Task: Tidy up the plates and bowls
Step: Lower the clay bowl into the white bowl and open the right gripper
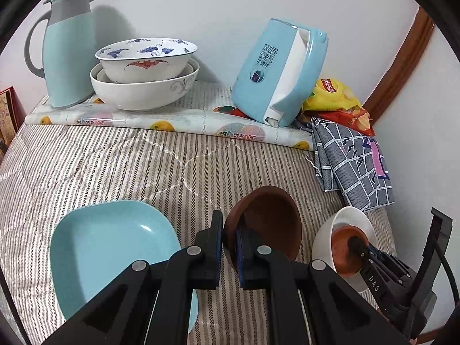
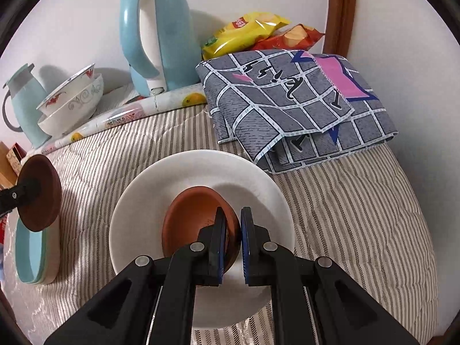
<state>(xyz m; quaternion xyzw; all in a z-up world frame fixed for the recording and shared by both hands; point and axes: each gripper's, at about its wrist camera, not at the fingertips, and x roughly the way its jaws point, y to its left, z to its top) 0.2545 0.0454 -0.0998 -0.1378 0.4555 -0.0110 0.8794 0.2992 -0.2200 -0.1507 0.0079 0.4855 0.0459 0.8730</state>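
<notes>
My left gripper (image 1: 228, 227) is shut on the rim of a dark brown dish (image 1: 267, 224), held tilted above the striped quilt; the same dish (image 2: 40, 195) shows at the left edge of the right wrist view. Just left of it a light blue square plate (image 1: 109, 253) lies on the quilt. My right gripper (image 2: 233, 215) is shut on the rim of a small terracotta dish (image 2: 189, 218) inside a white plate (image 2: 201, 169). I cannot tell if the dish rests on the plate. That white plate (image 1: 356, 218) and my right gripper (image 1: 356, 244) are at the lower right of the left wrist view.
At the back, on a fruit-print mat (image 1: 138, 120), stand stacked patterned bowls (image 1: 143, 66), a light blue jug (image 1: 69, 54) and a blue kettle (image 1: 279, 72). Chip bags (image 2: 253, 34) and a folded grey checked cloth (image 2: 293, 106) lie at the back right. A wooden frame (image 2: 342, 8) runs up the wall.
</notes>
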